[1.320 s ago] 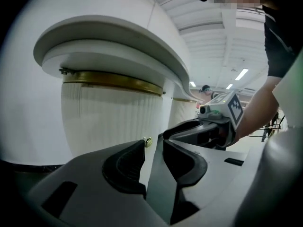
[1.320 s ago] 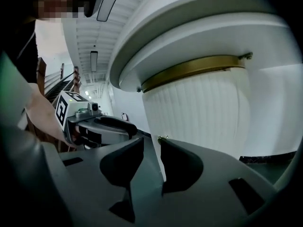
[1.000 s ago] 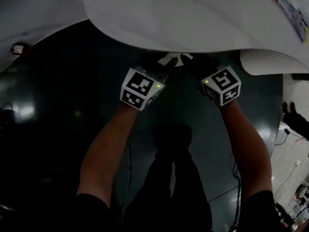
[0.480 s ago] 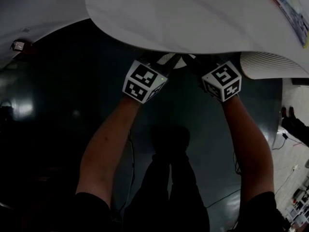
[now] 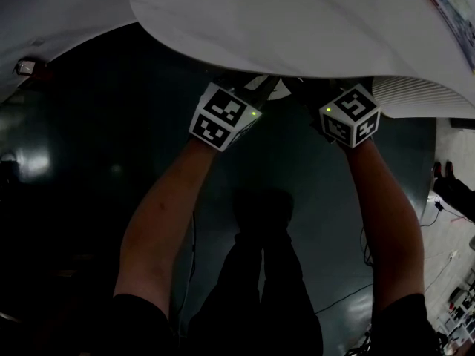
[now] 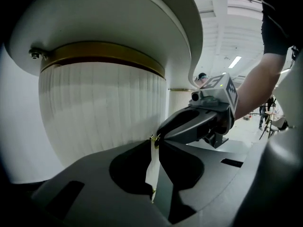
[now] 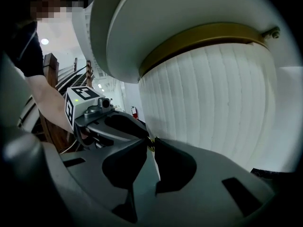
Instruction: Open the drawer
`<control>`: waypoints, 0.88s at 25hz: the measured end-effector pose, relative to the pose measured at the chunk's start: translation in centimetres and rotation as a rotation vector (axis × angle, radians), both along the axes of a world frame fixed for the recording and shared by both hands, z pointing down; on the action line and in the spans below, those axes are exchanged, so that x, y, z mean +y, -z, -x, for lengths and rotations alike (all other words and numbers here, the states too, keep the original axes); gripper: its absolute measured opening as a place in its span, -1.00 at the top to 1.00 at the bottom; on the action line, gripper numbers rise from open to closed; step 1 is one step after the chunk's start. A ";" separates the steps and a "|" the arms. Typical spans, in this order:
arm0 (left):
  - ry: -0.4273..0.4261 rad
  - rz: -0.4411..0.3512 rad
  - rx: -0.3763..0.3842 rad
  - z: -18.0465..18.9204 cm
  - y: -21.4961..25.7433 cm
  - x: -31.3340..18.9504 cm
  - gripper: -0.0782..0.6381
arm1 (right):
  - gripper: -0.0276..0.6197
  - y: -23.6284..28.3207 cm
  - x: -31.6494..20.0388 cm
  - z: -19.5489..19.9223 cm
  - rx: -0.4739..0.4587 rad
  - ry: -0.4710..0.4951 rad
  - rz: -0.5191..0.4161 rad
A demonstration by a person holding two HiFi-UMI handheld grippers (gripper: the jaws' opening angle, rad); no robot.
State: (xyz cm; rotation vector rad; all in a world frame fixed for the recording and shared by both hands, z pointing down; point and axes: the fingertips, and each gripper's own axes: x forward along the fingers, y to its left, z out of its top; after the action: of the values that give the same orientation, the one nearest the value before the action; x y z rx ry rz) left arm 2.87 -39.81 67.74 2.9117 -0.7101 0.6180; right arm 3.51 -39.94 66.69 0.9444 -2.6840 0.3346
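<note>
The head view is dim, its floor (image 5: 89,162) nearly black under the bright white desk (image 5: 297,21), while both gripper views are brightly lit, fisheye-bent and dark-cornered.

— What sits up top?
— A white rounded tabletop (image 5: 297,28) on a ribbed white pedestal (image 6: 99,108). A brass band (image 6: 104,53) rings the pedestal's top, with a bolt (image 6: 34,54) at the band's end.
— And elsewhere?
— A dark glossy floor (image 5: 89,169), a pair of shoes (image 5: 441,170) at its right edge, and a printed sheet (image 5: 453,6) on the tabletop's corner.

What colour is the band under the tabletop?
The band is brass-gold, clearest in the left gripper view.
</note>
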 end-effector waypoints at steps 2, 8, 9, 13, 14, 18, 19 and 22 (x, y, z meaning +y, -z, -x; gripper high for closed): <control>-0.010 0.009 0.009 0.0 0.0 0.2 0.62 | 0.75 0.0 0.2 0.1 -0.013 -0.006 0.001; -0.057 0.003 0.009 -0.2 0.3 0.5 0.68 | 0.76 0.2 0.3 0.2 -0.029 -0.006 -0.016; -0.056 0.005 0.013 -0.2 0.4 0.5 0.68 | 0.76 0.2 0.4 0.2 -0.038 -0.008 -0.015; -0.060 -0.008 0.005 -0.2 0.3 0.6 0.68 | 0.77 0.2 0.5 0.2 -0.026 -0.020 -0.022; -0.063 -0.012 0.002 -0.2 0.3 0.6 0.68 | 0.77 0.2 0.5 0.2 -0.018 -0.023 -0.026; -0.066 -0.010 -0.003 -0.2 0.3 0.8 0.69 | 0.78 0.2 0.4 0.3 -0.014 -0.020 -0.032; -0.064 -0.008 -0.001 -0.2 0.4 0.8 0.69 | 0.78 0.2 0.4 0.2 -0.013 -0.015 -0.032; -0.101 -0.016 -0.003 -0.1 0.4 1.4 0.69 | 0.79 0.2 1.2 0.5 -0.010 0.035 -0.028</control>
State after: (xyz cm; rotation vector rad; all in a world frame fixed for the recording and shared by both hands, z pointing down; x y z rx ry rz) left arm 3.01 -38.42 67.29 2.9773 -0.5731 0.6295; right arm 3.00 -38.69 66.45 0.9049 -2.7179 0.2960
